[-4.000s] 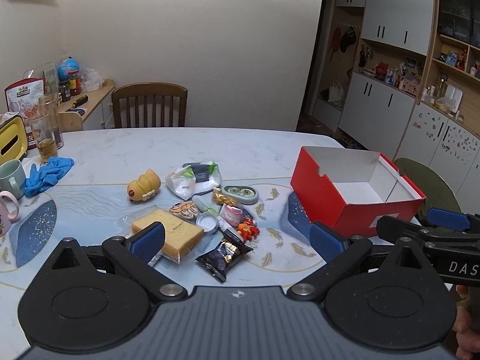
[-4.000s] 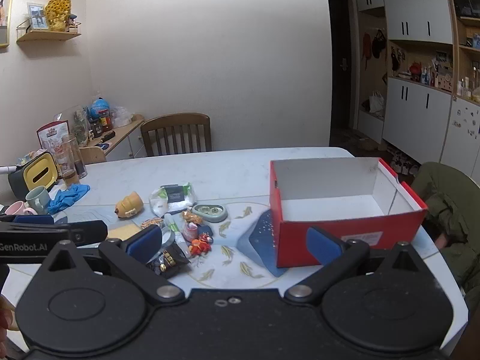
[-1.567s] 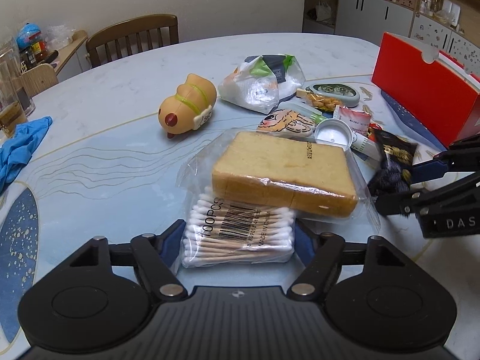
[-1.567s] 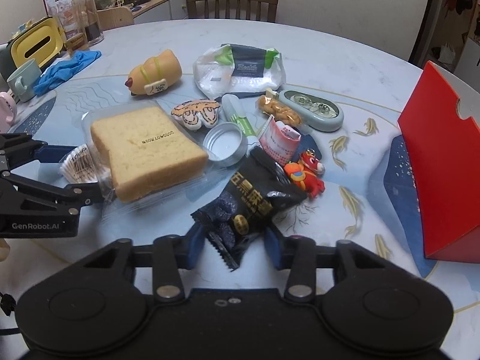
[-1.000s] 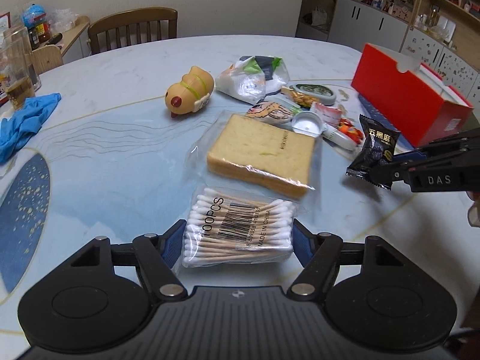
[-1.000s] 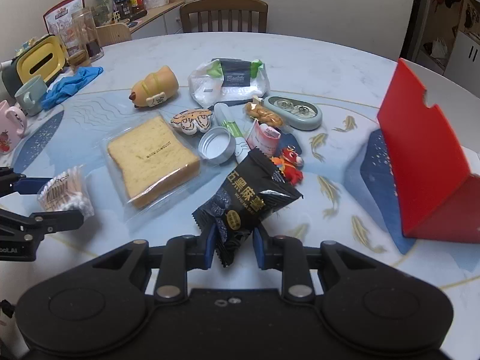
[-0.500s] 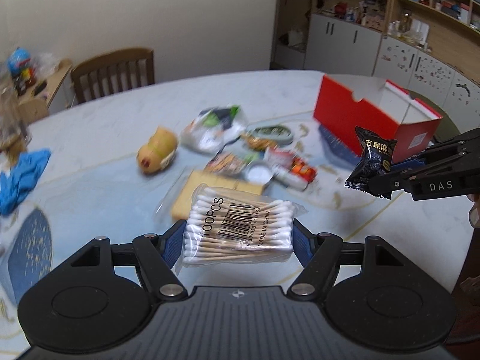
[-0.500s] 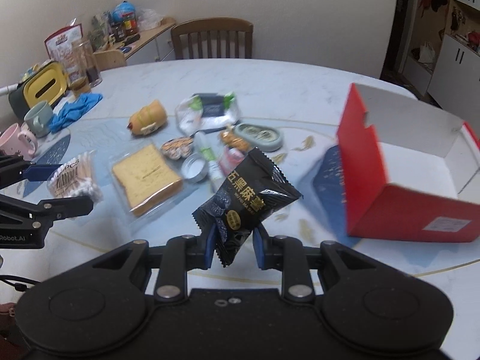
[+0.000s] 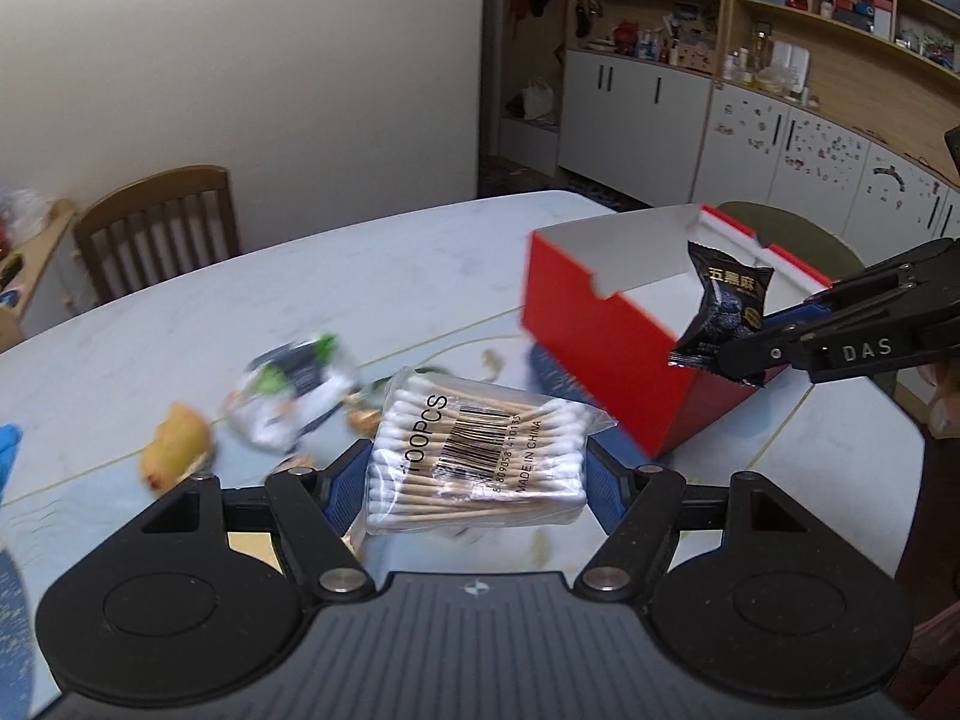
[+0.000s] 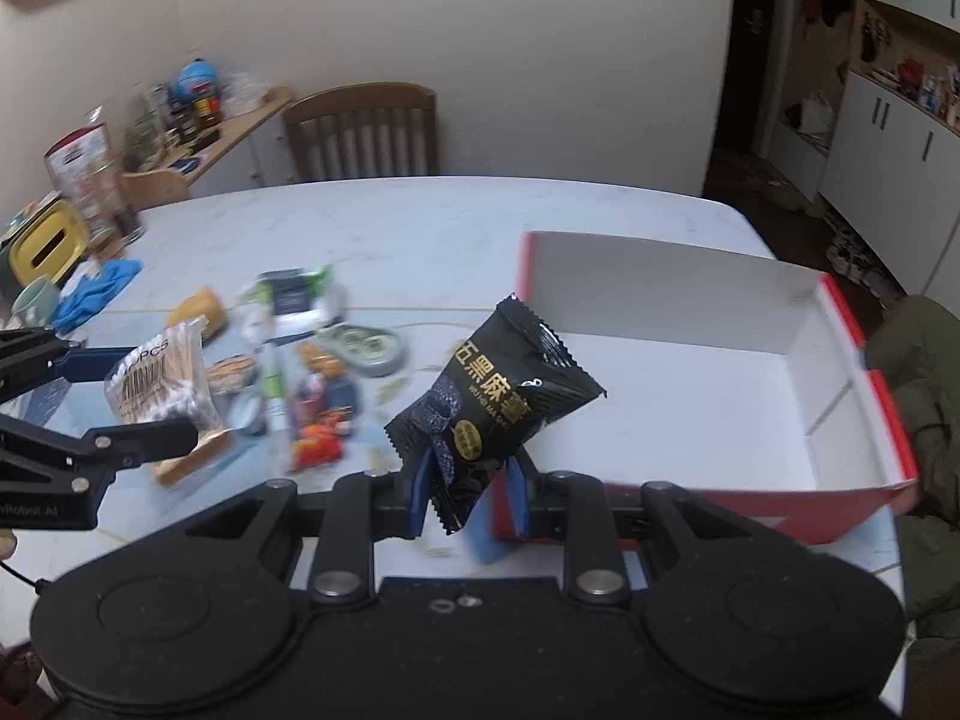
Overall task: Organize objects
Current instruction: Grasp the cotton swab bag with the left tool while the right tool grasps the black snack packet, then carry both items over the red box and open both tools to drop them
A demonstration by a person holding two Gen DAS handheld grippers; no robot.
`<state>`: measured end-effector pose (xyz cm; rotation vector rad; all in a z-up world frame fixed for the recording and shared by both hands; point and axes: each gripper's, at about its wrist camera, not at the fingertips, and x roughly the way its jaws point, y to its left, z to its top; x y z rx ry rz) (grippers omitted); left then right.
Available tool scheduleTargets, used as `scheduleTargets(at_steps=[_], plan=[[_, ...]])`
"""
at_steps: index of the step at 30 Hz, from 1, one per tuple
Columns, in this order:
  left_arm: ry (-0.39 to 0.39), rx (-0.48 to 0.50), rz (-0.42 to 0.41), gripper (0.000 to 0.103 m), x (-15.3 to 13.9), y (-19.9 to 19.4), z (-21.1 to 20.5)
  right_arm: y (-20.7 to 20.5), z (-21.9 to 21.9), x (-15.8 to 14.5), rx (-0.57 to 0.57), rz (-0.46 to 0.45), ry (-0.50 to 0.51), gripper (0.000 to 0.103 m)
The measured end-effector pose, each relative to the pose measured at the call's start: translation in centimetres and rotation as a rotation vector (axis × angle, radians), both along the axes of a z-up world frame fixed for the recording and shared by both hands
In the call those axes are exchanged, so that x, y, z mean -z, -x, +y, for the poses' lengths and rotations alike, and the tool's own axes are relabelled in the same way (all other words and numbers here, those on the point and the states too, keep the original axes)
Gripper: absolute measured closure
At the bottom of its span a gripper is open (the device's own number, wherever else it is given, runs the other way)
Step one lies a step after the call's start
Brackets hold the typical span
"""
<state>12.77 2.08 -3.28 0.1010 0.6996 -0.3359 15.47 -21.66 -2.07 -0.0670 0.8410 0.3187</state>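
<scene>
At the bottom centre of the left wrist view, the left gripper [image 9: 477, 474] clamps a swab pack [image 9: 480, 459] about half-wide between its pads, held above the table [image 9: 384, 264]. The slick bag could slide out if tilted over the red box [image 9: 606, 330] at centre right. At far right the right gripper [image 9: 753, 354] pinches a black packet [image 9: 723, 315]. Cupboards line the upper right.

In the right wrist view's lower centre, the jaws, nearly closed, nip only the packet's [image 10: 498, 396] lower end; it could flop out short of the box [image 10: 690, 396]. Clutter [image 10: 312, 372] sits centre left and a chair [image 10: 363, 132] stands at upper centre.
</scene>
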Motion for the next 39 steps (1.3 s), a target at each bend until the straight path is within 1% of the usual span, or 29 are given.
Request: scheduleTargets(at_steps=[7, 13, 19, 24, 28, 31, 36, 39], plan=[[-0.008, 0.054, -0.009, 0.032, -0.7, -3.6, -7.0, -2.6, -5.4, 0.5, 0.034, -0.001, 0.013, 0.078], [-0.028, 0.099, -0.004, 0.032, -0.8, -7.0, -12.9, -5.0, -9.7, 1.4, 0.07, 0.014, 0.002, 0.078], [-0.068, 0.147, 0.025, 0.031, 0.0, -10.5, -18.3, -6.9, -13.0, 2.5, 0.085, 0.035, 0.02, 0.078], [-0.109, 0.168, 0.072, 0.031, 1.6, -13.4, -21.7, -8.6, -14.5, 4.0, 0.082, 0.071, 0.029, 0.078], [-0.125, 0.176, 0.147, 0.031, 3.4, -15.9, -23.6, -10.0, -15.2, 5.2, 0.071, 0.133, 0.037, 0.078], [-0.166, 0.175, 0.2, 0.031, 4.8, -17.5, -25.2, -11.2, -15.1, 6.4, 0.05, 0.192, 0.056, 0.078], [-0.236, 0.184, 0.269, 0.031, 7.0, -19.4, -27.2, -13.0, -14.7, 8.6, 0.02, 0.316, 0.079, 0.078], [-0.283, 0.199, 0.3, 0.031, 8.0, -20.1, -27.9, -13.4, -14.4, 9.4, 0.005, 0.338, 0.101, 0.081]])
